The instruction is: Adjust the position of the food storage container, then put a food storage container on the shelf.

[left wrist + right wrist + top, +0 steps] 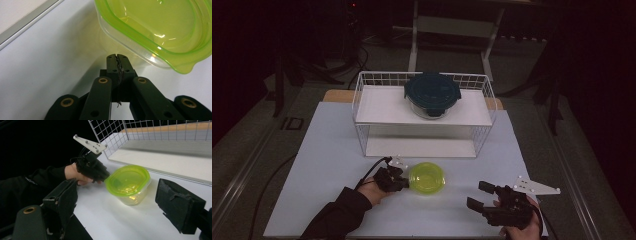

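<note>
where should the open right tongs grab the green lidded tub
Across the tub's clear body just under the green lid, coming in level from the right tongs' side. The lid's rim overhangs and gives a ledge, and the shut left tongs already sit at the opposite edge.

The surface (327, 165) is a pale, blue-white sheet. A white wire rack (362, 107) stands across its far edge, with a dark-lidded glass container (432, 95) on the rack's upper shelf (382, 107). A green-lidded clear tub (427, 178) sits directly on the surface near the middle, just in front of the rack.
</note>
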Available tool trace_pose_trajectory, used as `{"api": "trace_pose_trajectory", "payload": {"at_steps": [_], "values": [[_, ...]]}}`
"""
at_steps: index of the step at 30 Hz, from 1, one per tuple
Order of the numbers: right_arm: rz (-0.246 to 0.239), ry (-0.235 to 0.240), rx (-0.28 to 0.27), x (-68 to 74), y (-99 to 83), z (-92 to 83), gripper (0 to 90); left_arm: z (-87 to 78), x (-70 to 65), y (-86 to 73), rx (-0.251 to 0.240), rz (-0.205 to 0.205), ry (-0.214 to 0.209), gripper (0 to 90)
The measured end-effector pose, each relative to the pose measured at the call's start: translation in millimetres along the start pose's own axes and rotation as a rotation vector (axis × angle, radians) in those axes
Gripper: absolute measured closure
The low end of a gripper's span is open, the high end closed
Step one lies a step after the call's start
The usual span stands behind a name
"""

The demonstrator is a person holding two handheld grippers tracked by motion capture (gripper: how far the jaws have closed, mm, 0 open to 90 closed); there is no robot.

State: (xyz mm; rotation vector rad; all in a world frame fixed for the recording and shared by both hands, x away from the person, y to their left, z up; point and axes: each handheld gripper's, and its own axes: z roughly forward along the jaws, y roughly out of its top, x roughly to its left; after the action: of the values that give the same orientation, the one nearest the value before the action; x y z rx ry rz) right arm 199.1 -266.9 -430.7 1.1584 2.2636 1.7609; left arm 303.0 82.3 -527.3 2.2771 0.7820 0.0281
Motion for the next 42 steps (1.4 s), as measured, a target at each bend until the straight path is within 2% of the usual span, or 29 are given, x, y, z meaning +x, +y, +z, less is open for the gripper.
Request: {"api": "trace_pose_trajectory", "payload": {"at_steps": [4,7,9,13,15,18,22,27,31,32,33,37,41,42], "values": [[-0.002,-0.002,0.0,0.0,-0.1,0.5,17.8,2.6,-1.4,0.7,-0.008,0.001,-0.004,88.4],[-0.001,-0.003,0.001,-0.2,-0.3,0.9,17.7,1.3,-0.6,0.2,0.017,0.004,0.019,88.0],[-0.002,-0.001,0.002,0.2,-0.2,0.5,17.7,-2.8,1.3,-2.3,0.017,-0.03,0.02,85.2],[-0.005,-0.006,0.003,0.5,0.0,-0.1,17.8,-18.8,3.9,-7.0,0.01,-0.057,0.02,76.3],[-0.01,-0.011,0.008,0.5,-0.2,0.4,18.0,-29.0,2.9,-7.7,-0.005,-0.069,0.017,68.0],[-0.017,-0.014,0.007,1.3,0.1,0.9,18.2,-44.5,1.3,-7.1,-0.03,-0.083,0.003,50.8],[-0.051,-0.024,0.003,3.4,1.9,0.9,18.3,-67.7,-3.3,-5.6,-0.106,-0.116,-0.025,41.0],[-0.096,-0.04,-0.005,5.0,6.4,4.5,17.9,-88.4,-14.6,1.6,-0.174,-0.114,-0.048,39.5],[-0.104,-0.047,0.012,3.9,9.5,10.6,16.9,-94.6,-20.0,8.4,-0.207,-0.132,-0.066,39.5],[-0.095,-0.048,0.02,2.7,10.2,12.4,16.9,-94.6,-20.0,8.4,-0.207,-0.132,-0.066,39.5],[-0.045,-0.044,0.043,-3.4,12.3,19.6,15.5,-93.7,-23.4,17.7,-0.214,-0.136,-0.091,39.0],[-0.004,-0.051,0.088,-10.6,16.2,34.3,13.2,-85.2,-22.6,24.1,-0.202,-0.16,-0.107,37.7],[0.057,-0.055,0.135,-17.7,20.9,49.6,12.7,-76.9,-17.9,25.7,-0.19,-0.223,-0.121,37.7],[0.074,-0.043,0.148,-20.3,22.1,53.2,13.8,-74.6,-16.9,25.8,-0.178,-0.239,-0.108,37.7]]}}
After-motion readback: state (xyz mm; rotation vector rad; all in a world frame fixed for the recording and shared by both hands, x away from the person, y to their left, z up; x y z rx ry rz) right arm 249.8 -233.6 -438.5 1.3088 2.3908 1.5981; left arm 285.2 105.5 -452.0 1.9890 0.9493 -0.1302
